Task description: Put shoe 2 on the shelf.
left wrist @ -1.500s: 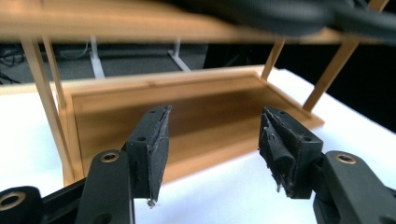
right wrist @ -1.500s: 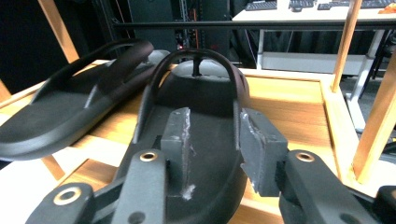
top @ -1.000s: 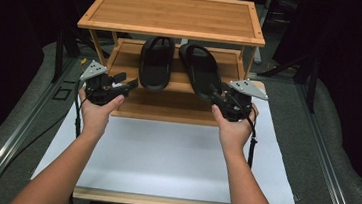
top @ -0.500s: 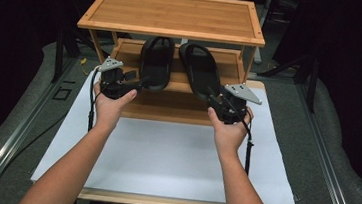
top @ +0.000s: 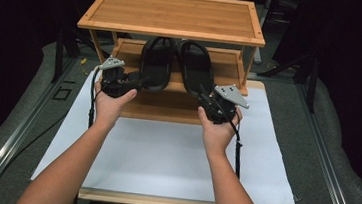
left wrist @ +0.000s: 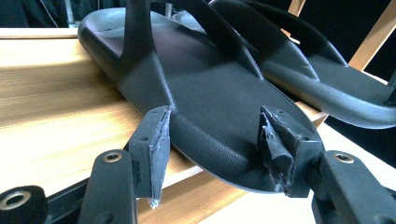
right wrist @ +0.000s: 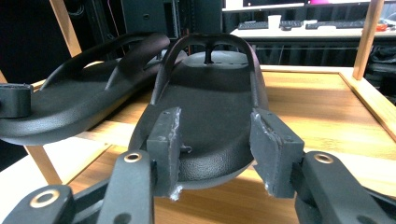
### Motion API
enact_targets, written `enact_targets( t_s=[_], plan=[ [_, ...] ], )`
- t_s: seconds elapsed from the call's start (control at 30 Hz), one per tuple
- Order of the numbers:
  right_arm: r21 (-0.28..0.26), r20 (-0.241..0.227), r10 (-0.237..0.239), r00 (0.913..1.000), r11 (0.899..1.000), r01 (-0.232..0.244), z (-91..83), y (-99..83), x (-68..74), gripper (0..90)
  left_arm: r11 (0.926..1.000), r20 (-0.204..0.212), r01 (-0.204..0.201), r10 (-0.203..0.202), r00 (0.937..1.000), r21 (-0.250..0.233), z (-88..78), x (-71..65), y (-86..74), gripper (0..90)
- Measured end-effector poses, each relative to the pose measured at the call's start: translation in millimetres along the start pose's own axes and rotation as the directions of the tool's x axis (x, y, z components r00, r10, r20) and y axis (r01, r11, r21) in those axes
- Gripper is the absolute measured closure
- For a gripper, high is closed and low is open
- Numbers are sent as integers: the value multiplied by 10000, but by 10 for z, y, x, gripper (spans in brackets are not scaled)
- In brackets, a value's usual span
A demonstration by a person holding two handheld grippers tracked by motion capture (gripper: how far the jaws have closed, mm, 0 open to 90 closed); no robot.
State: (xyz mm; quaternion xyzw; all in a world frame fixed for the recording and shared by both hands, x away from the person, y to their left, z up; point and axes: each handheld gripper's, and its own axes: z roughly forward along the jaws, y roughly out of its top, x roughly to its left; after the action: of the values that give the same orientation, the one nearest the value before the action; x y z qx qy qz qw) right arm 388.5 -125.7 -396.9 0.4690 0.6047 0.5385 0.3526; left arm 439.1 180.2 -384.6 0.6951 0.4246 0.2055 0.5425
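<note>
Spread left gripper (left wrist: 215, 154) jaws, just closing, straddle matte flip-flop (left wrist: 205, 93) heel; right gripper (right wrist: 217, 149) likewise.

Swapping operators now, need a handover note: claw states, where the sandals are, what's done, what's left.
Left claw: jaws have just been closing, one on each side of the left sandal's heel; whether the pads press yet I cannot tell.
Right claw: jaws straddle the right sandal's heel; a firm grip is not clear either.
Both black sandals lie side by side on the middle shelf of the bamboo rack, heels overhanging its front edge toward the person.
Done: both claws are lined up on the heels.
Left, probably: close, then lift the pair off the shelf.
</note>
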Motion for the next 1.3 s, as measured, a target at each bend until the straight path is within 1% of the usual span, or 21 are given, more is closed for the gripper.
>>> enact_targets(
  t_s=[0.07, 0.13, 0.2, 0.33, 0.53, 0.73, 0.87, 0.97, 1.0, 1.03, 1.07, 1.17, 1.3],
  plan=[
    [-43, 140, 32, 9999, 10000, -31, 19, -5, 36, 541, 10000, -16, -30, 31, 10000, 68, 3, -4, 15, 442],
    [-79, -39, 212, 9998, 9997, -212, 50, -6, 65, 540, 9999, 20, -51, 51, 10000, 147, 11, 0, 27, 447],
    [-82, -186, 259, 9995, 9996, -260, 73, -7, 86, 541, 9998, 82, -68, 66, 9999, 178, 18, 10, 33, 448],
    [-22, -169, 175, 9997, 9998, -176, 121, 5, 131, 540, 9997, 172, -83, 80, 9998, 217, 44, 19, 45, 449],
    [256, -385, 225, 9990, 9994, -215, 171, 53, 122, 542, 9998, 30, 17, -17, 10000, 189, 101, -18, 61, 450],
    [389, -621, 300, 9976, 9989, -276, 212, 72, 115, 542, 9997, 70, -22, 20, 10000, 241, 122, -16, 75, 452],
    [425, -685, 243, 9974, 9989, -214, 235, 74, 153, 543, 9997, 112, -26, 23, 9999, 257, 138, -7, 87, 453],
    [498, -913, 210, 9956, 9986, -165, 259, 83, 184, 543, 9996, 98, -12, 9, 10000, 277, 146, -7, 94, 453],
    [492, -847, 108, 9963, 9988, -67, 262, 89, 193, 542, 9997, 88, -4, 2, 10000, 262, 146, -5, 93, 453],
    [562, -665, 106, 9977, 9984, -69, 263, 96, 201, 543, 9997, 92, -14, 12, 10000, 247, 146, -5, 91, 453],
    [576, -651, 119, 9978, 9983, -82, 264, 97, 199, 543, 9997, 109, 3, -6, 9999, 235, 147, -2, 90, 453],
    [557, -851, 139, 9963, 9984, -92, 262, 95, 181, 543, 9997, 76, 73, -75, 9999, 241, 144, -1, 90, 453],
    [665, -884, 209, 9959, 9977, -150, 259, 109, 176, 532, 9997, 35, 94, -95, 9999, 213, 141, -6, 88, 449]
  ],
)
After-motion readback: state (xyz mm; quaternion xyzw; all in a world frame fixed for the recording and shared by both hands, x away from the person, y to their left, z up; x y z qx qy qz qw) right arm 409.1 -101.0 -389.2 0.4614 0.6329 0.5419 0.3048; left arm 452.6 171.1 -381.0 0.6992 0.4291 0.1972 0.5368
